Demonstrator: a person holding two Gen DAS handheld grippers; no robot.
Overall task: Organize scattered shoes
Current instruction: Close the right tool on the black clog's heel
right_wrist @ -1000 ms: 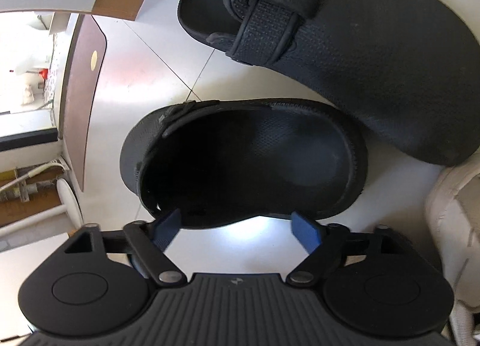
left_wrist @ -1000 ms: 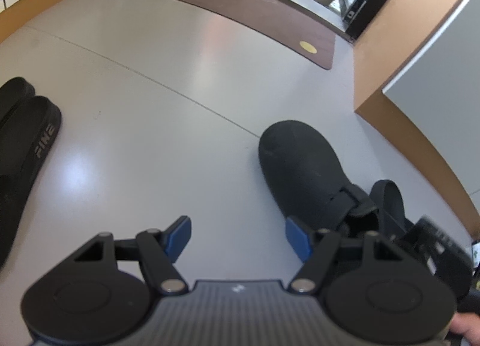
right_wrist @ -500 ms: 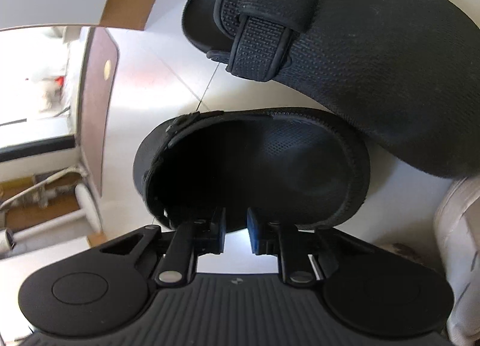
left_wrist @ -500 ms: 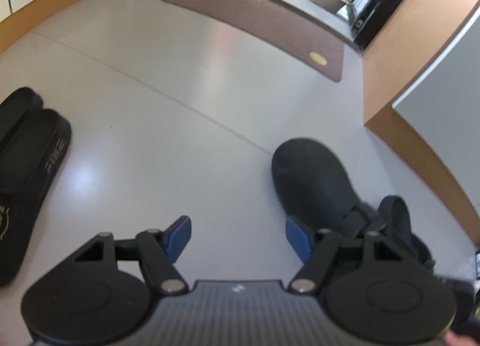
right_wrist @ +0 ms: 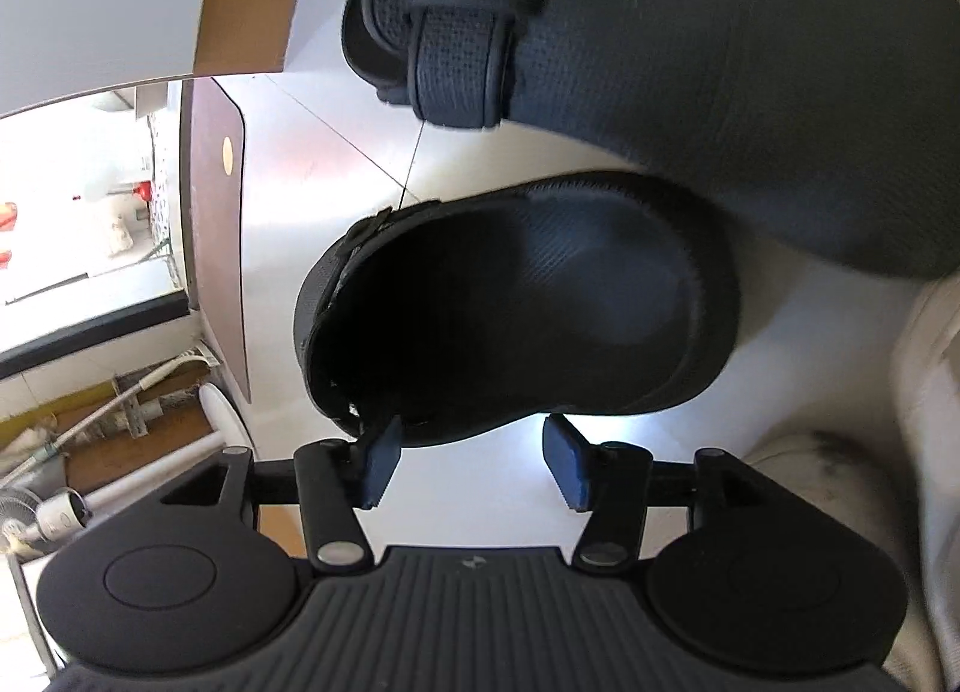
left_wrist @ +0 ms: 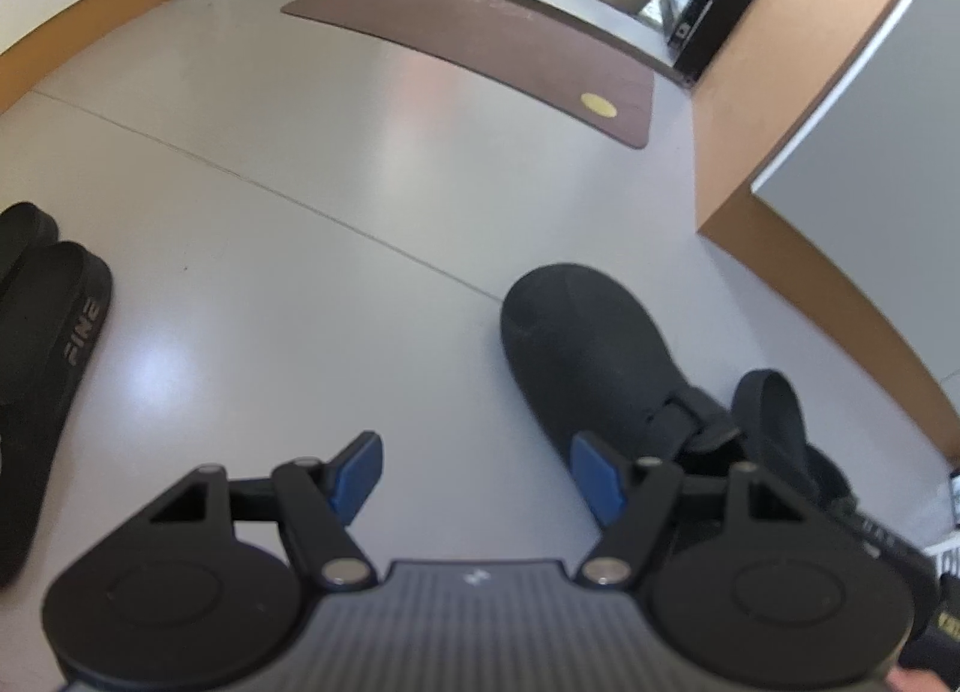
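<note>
The right gripper (right_wrist: 471, 461) is seen with its jaws apart, having just been opening again after a brief closure; the heel rim of a black clog (right_wrist: 516, 308) lies just beyond the blue pads (right_wrist: 379, 467), the left pad being at or touching the rim, while nothing is pressed between them. This clog rests on the pale floor (right_wrist: 336, 164) with its opening turned towards the camera. Just beside the clog, on its upper side in the right wrist view, a second black clog (right_wrist: 720, 62) lies with its heel strap (right_wrist: 459, 32) folded over the upper; the two appear to touch or overlap. A whitish shoe (right_wrist: 840, 464) is partly visible beside the first clog, on its lower right.

The left gripper (left_wrist: 477, 473) is held with its jaws wide apart over bare floor, nothing between them. In the left wrist view the clog (left_wrist: 594, 356) lies just right of the right pad, toe pointing away. Well apart from the clog, at the left edge, black slides (left_wrist: 45, 344) lie side by side. Beyond the clog, a brown mat (left_wrist: 480, 38) lies before a doorway.
</note>
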